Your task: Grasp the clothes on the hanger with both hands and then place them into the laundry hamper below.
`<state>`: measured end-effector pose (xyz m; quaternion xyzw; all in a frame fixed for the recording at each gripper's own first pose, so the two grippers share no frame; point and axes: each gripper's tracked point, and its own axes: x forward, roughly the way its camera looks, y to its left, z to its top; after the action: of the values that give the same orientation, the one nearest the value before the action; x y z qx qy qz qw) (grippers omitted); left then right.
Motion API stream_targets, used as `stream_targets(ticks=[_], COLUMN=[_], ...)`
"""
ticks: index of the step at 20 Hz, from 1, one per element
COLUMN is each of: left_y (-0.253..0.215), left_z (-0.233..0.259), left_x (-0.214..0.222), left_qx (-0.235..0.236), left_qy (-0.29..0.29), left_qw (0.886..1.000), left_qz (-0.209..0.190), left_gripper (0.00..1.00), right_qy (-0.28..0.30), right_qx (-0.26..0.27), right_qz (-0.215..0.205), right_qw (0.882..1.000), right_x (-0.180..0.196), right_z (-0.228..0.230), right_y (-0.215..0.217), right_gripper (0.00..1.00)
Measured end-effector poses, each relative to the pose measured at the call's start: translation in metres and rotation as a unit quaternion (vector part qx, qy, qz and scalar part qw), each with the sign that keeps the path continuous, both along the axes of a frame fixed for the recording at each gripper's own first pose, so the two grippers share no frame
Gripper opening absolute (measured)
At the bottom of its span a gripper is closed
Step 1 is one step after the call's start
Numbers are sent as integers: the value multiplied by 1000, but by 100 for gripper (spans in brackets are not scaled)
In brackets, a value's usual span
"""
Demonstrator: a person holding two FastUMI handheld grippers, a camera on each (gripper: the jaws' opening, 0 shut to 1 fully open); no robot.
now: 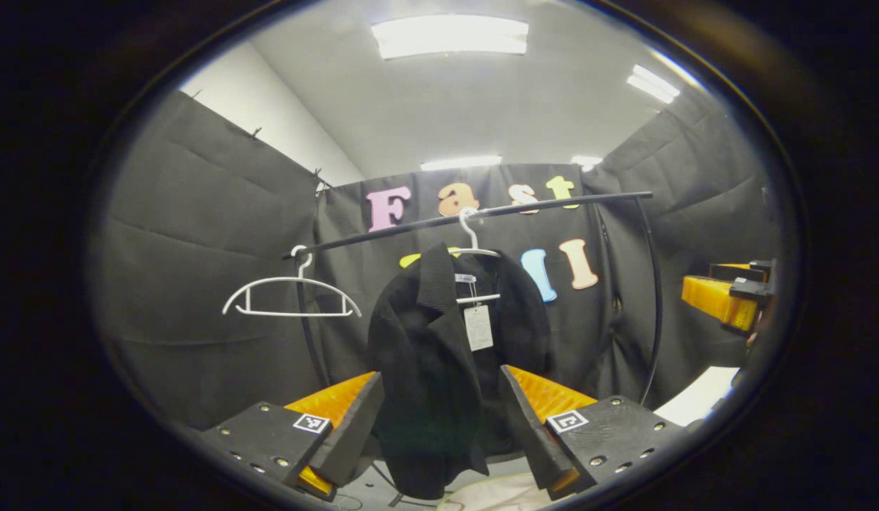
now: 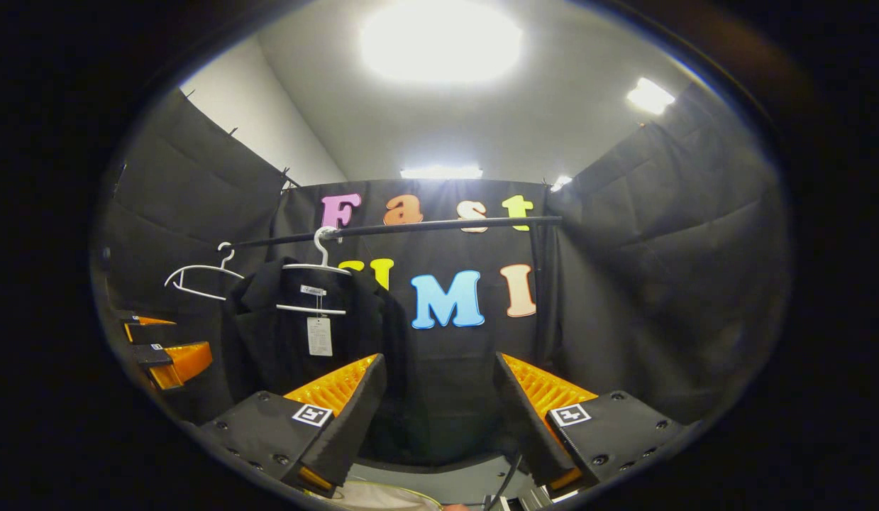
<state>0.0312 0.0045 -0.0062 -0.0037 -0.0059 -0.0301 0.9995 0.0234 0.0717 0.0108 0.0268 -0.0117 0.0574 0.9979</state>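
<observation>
black jacket (image 1: 439,369) hanging lengthwise downward, front facing camera

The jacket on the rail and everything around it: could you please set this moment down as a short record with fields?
garment: black jacket on a white hanger, paper tag at the collar
spare hanger: empty hanger, same rail, to the jacket's left in both views
left gripper: fingers apart, jacket showing between them, no contact visible
right gripper: fingers apart, holding nothing, jacket off to the left in its view
hamper: pale rim low in the left gripper view, possibly the hamper
task: jacket not yet grasped
</observation>
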Motion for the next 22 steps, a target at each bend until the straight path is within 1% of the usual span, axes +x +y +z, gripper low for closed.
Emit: stream_targets(ticks=[2,4,5,7,10,11,12,13,16,17,18,20,21,22], left_y=[-3,-5,-7,-8,-8,-11,-14,-16,-21,-22,-22,-22,-22,-21], left_z=[3,7,8,9,14,17,17,16,13,11,9,3,0,-5], left_x=[8,18,23,31,45,50,55,61,77,84,90,103,110,116], left_qx=[-7,-10,-13,-15,-8,-6,-4,-2,0,0,1,1,-1,-4], left_qy=[-2,-3,-3,-2,0,-1,0,3,9,11,13,20,25,30], left_qw=[1000,1000,1000,1000,999,998,998,998,996,996,995,994,993,993], left_qz=[-3,4,8,21,51,57,63,68,87,93,97,109,114,117], left_gripper=[94,94,95,94,94,95,94,94,94,94,94,94,94,94], right_qy=[0,-7,-11,-15,-9,-7,-1,7,26,30,32,35,37,39], right_qx=[4,3,1,1,11,13,16,21,38,42,47,54,58,61], right_qz=[17,41,53,81,126,134,141,148,170,176,179,186,191,195], right_qw=[1000,999,999,997,992,991,990,989,984,983,982,980,979,978], right_x=[11,24,32,47,70,79,87,95,120,129,137,154,163,171], right_z=[5,12,16,17,12,10,7,3,-6,-8,-9,-12,-12,-14], right_y=[12,26,32,43,60,62,63,64,74,76,77,82,85,88], right_gripper=[94,94,96,94,94,94,98,94,98,94,95,95,93,96])
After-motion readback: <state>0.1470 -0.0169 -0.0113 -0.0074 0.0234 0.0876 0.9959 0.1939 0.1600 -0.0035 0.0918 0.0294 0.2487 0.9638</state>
